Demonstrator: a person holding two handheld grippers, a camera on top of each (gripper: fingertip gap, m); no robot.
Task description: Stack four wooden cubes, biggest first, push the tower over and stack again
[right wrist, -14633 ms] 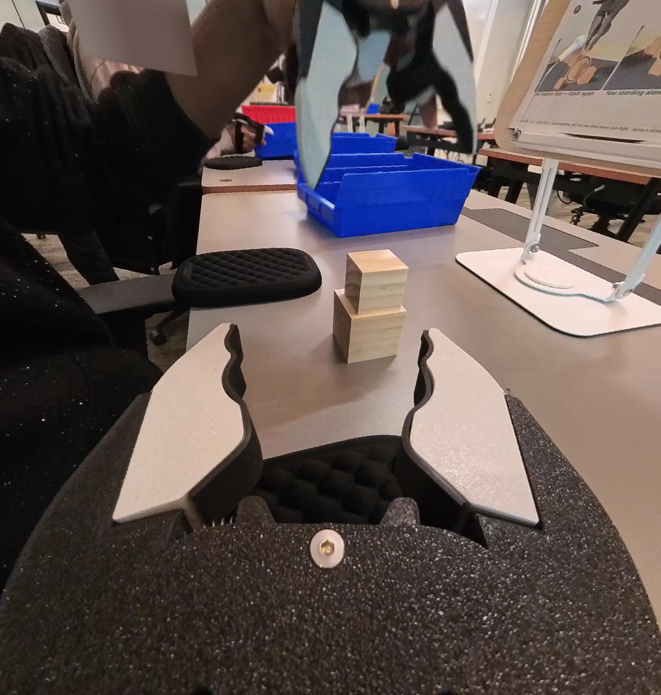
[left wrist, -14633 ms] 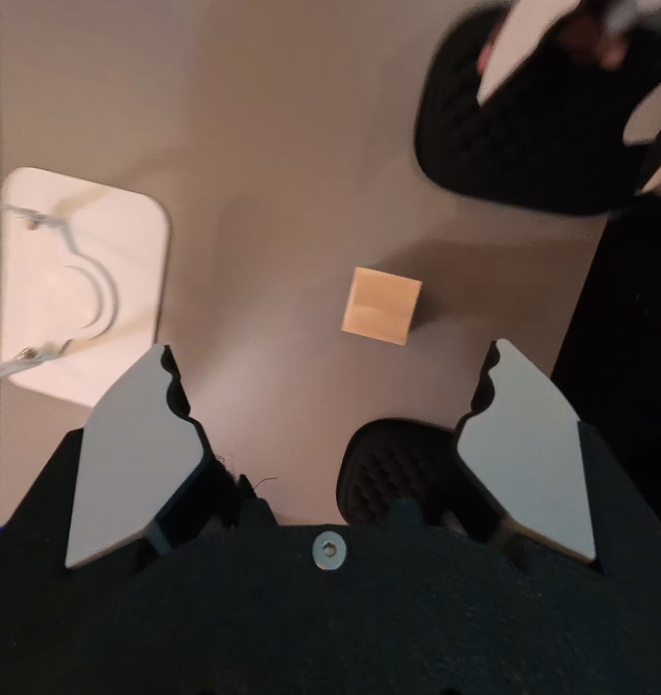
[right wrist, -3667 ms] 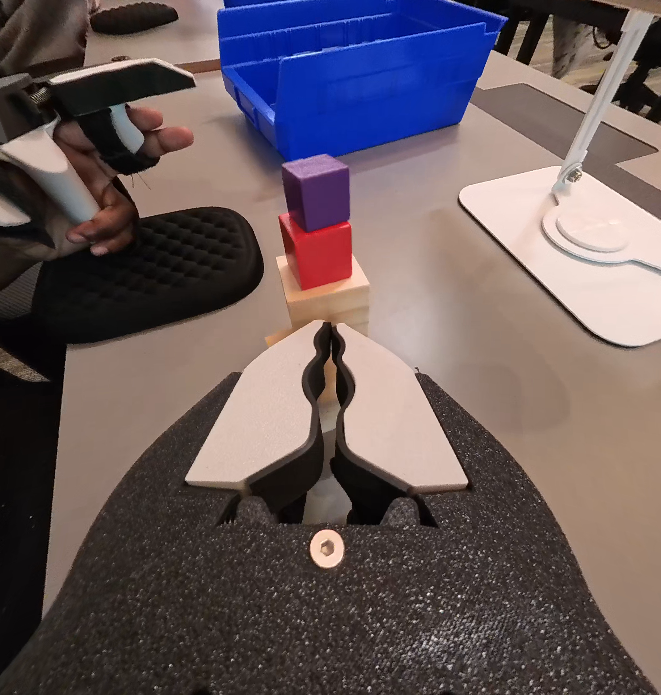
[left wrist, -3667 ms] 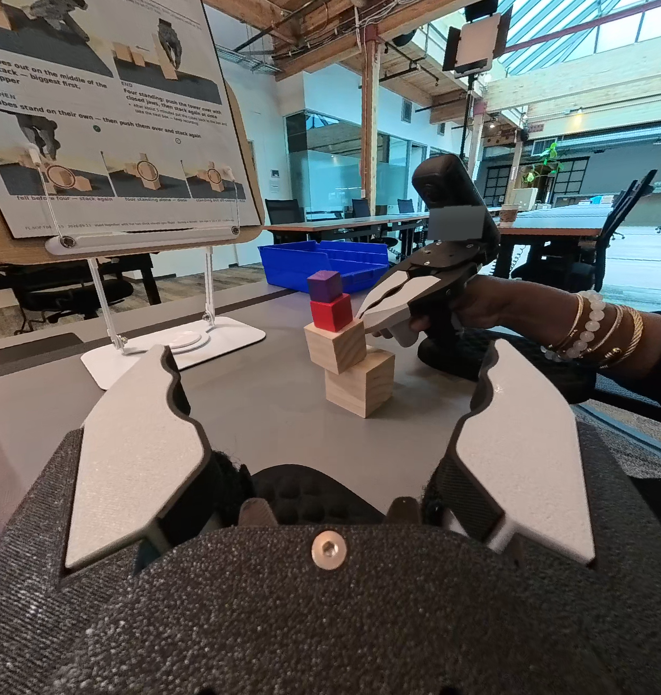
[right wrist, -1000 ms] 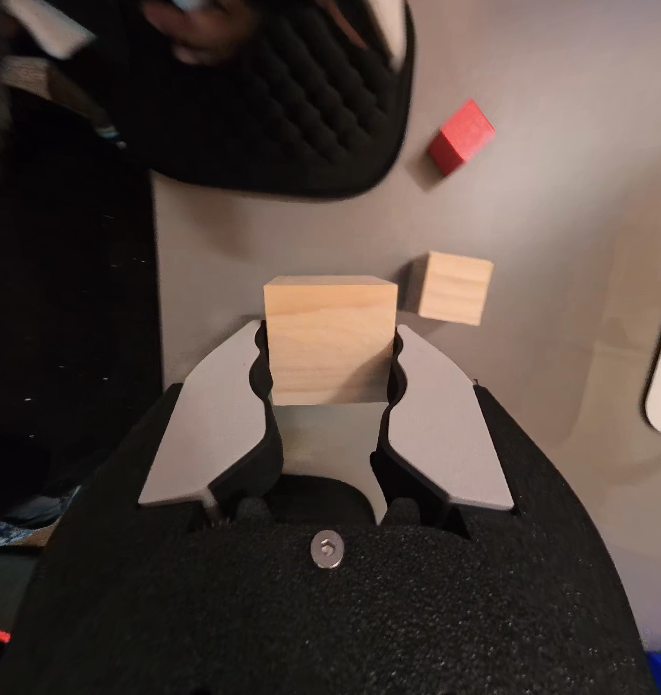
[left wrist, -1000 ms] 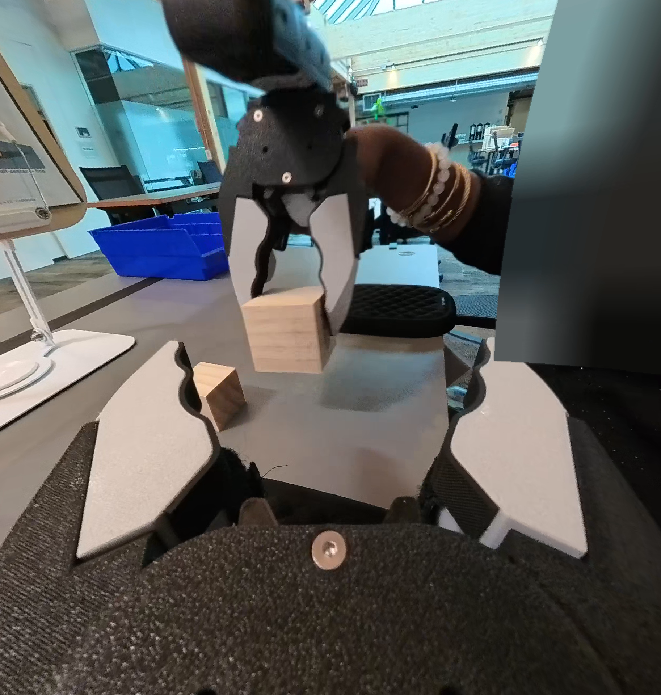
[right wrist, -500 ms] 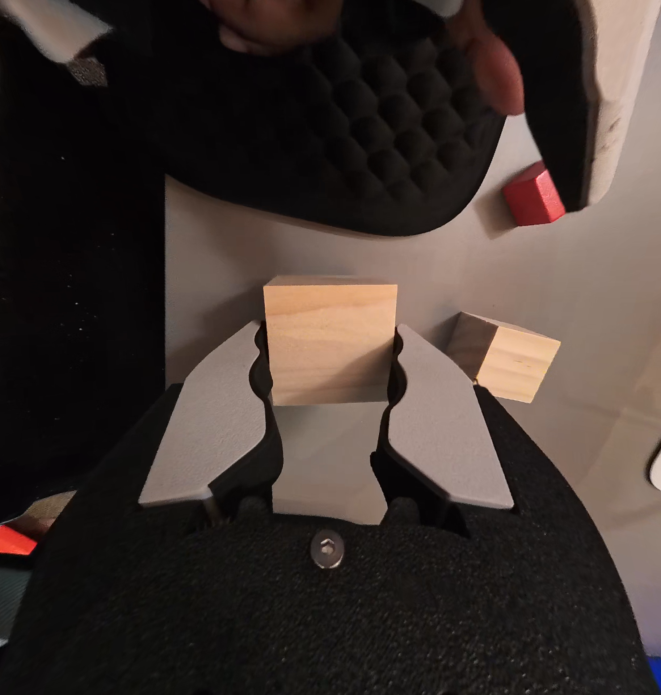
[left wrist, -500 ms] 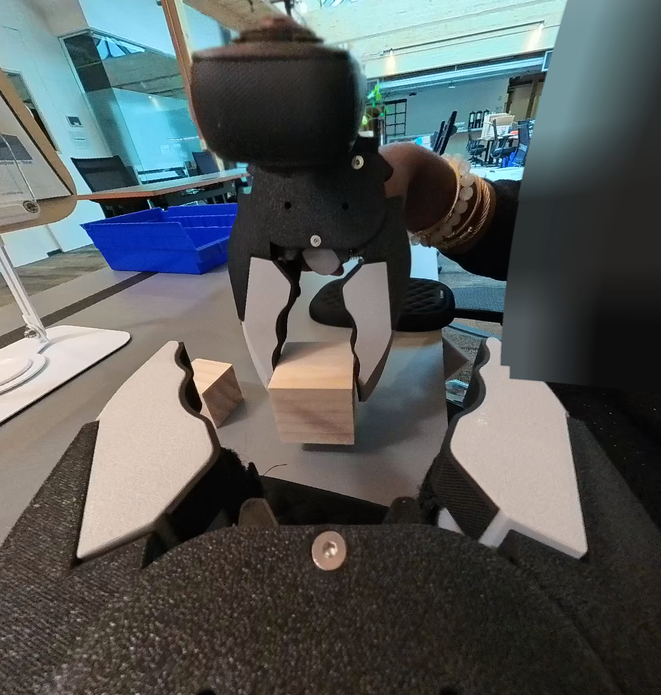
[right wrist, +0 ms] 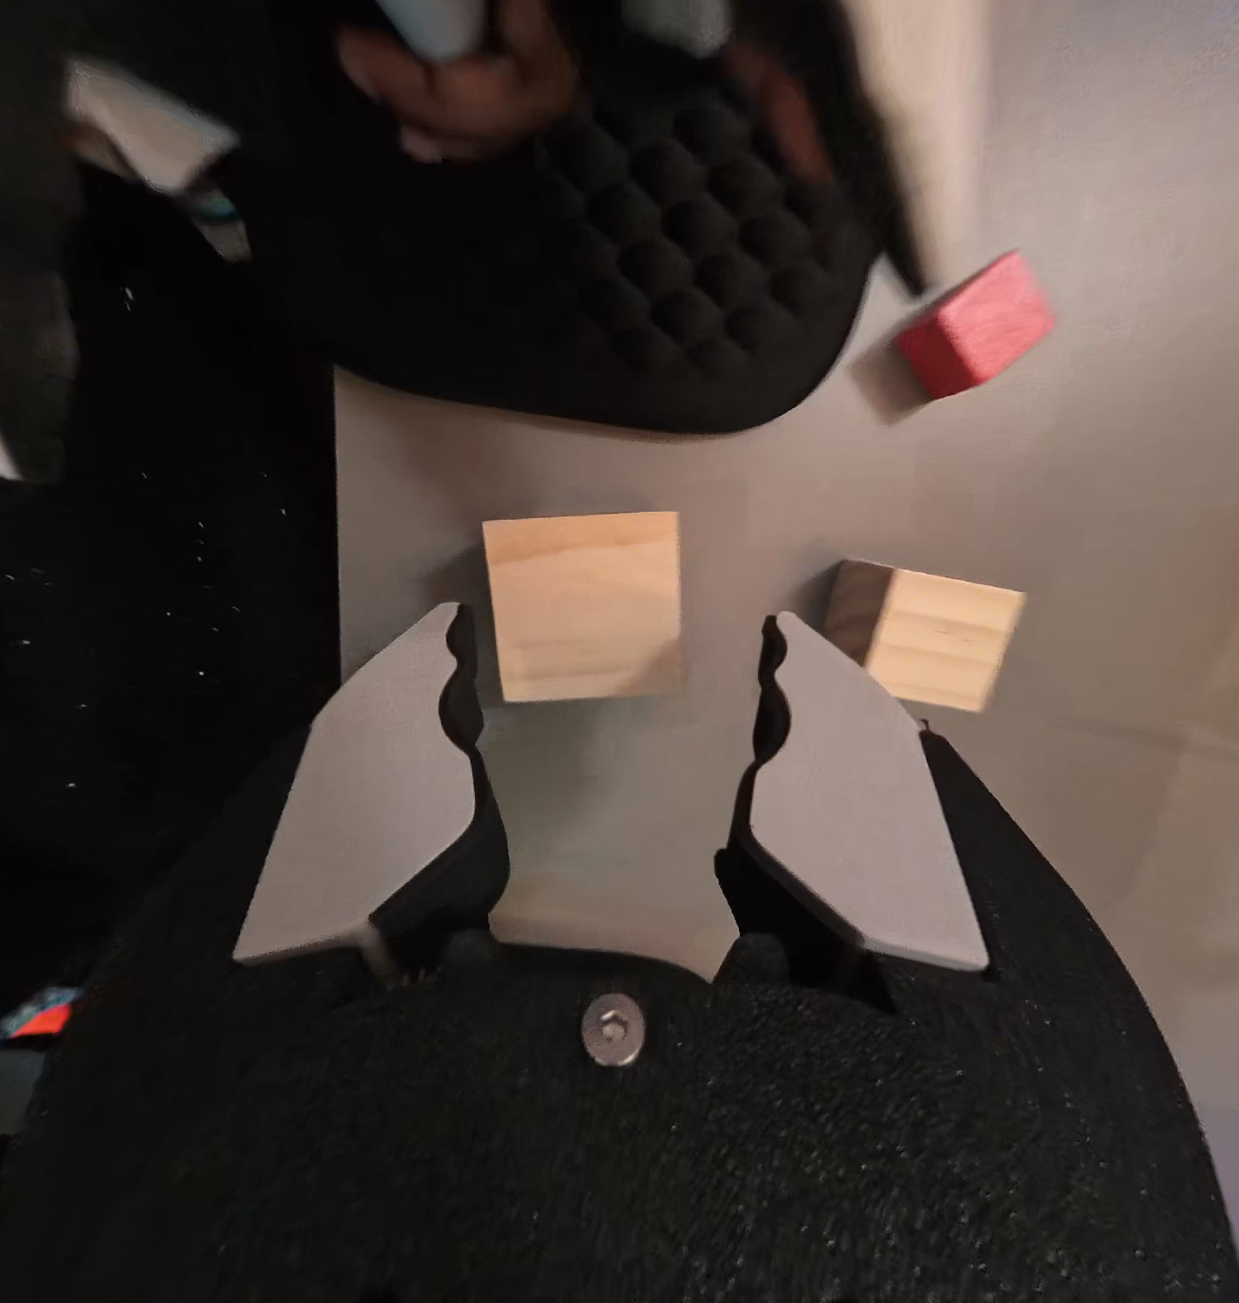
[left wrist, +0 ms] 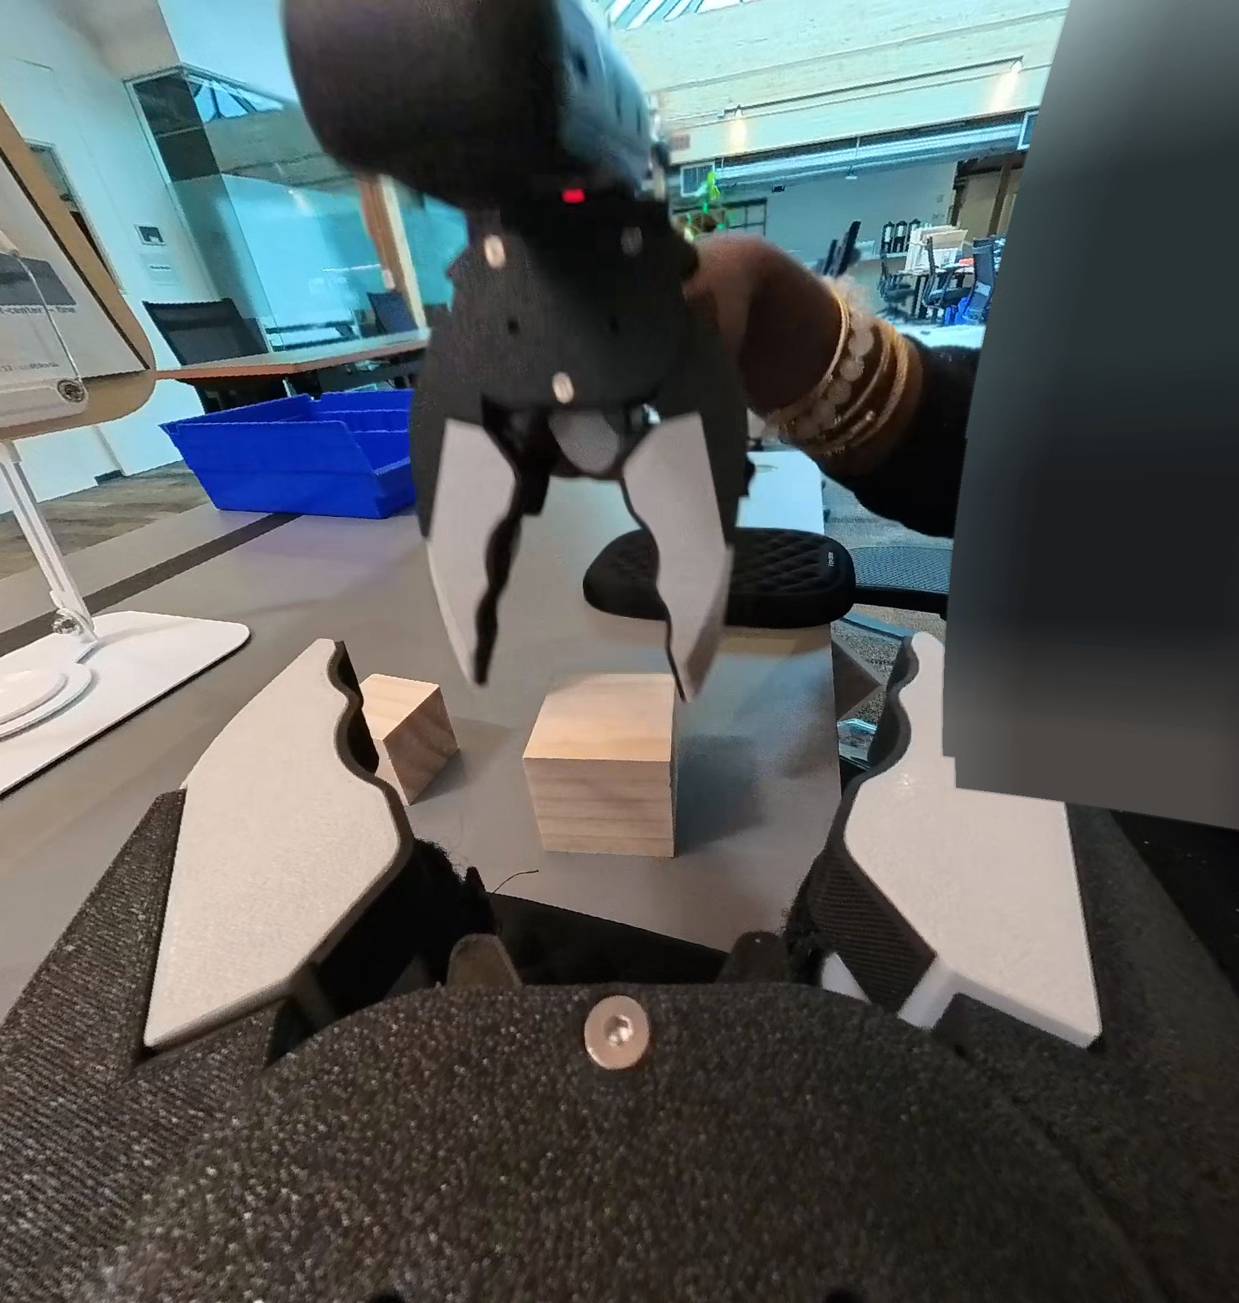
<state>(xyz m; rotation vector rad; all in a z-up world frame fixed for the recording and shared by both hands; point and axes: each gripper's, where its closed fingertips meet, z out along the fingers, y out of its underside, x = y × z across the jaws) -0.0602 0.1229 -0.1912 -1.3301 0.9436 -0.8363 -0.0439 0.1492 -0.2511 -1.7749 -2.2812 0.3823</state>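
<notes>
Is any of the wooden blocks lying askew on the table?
Yes. The smaller wooden block sits turned at an angle to the larger wooden block, which stands square on the table. Nothing looks spilled or damaged.

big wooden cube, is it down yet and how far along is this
Done: the big wooden cube stands on the grey table, the right gripper open above it. In hand: nothing; the left gripper is open too. Left loose: the smaller wooden cube and red cube.

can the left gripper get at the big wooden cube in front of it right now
Probably not cleanly: the left gripper is open and the big wooden cube sits just ahead, but the right gripper hovers open directly above it.
</notes>
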